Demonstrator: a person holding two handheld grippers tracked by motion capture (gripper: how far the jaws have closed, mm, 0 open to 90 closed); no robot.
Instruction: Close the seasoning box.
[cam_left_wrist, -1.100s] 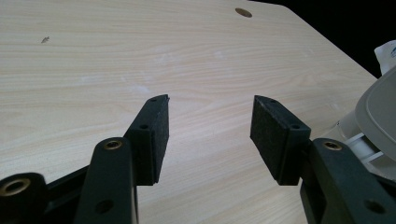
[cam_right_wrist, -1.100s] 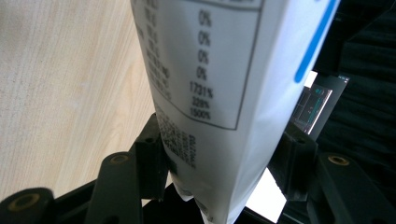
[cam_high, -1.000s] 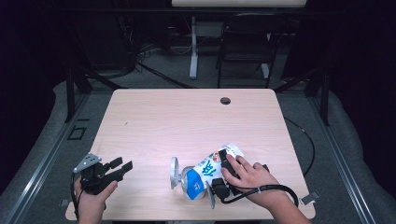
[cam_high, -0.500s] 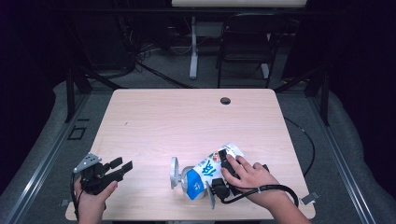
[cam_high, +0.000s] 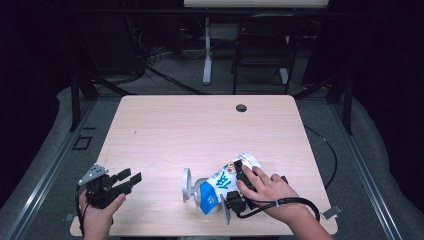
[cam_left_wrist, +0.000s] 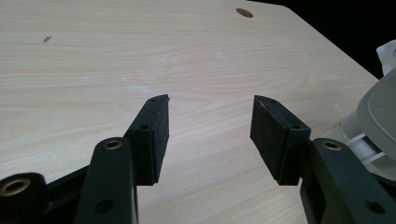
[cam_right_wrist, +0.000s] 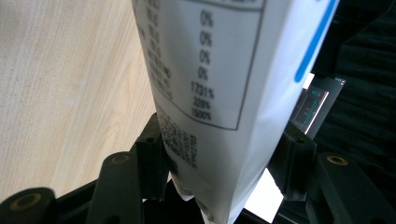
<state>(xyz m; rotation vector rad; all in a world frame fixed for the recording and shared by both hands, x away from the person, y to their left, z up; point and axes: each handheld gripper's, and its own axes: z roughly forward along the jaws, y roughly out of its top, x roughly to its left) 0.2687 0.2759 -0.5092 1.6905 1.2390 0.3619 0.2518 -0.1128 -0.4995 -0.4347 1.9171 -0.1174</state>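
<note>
My right tool (cam_high: 235, 186) sits at the near right of the pale wooden desk (cam_high: 200, 130), and its jaws stand on either side of a white and blue printed carton (cam_high: 222, 184). In the right gripper view the carton (cam_right_wrist: 219, 93) stands between my two black pads (cam_right_wrist: 152, 149), its nutrition panel facing the camera. The left pad lies against the carton's side and the right pad sits close at the other side, so I hold the carton in a wide grip.

From the high view the carton lies on its side on the desk. Its long axis runs diagonally, from the blue end near my edge of the desk, at the left, up to the white end farther off, at the right. My right hand (cam_high: 267, 190) lies over the end nearer the right.

My left tool (cam_high: 117, 182) rests at the near left corner of the desk, well apart from the carton. In the left gripper view its jaws are spread wide with bare desk (cam_left_wrist: 140, 56) between the pads (cam_left_wrist: 154, 135).
</note>
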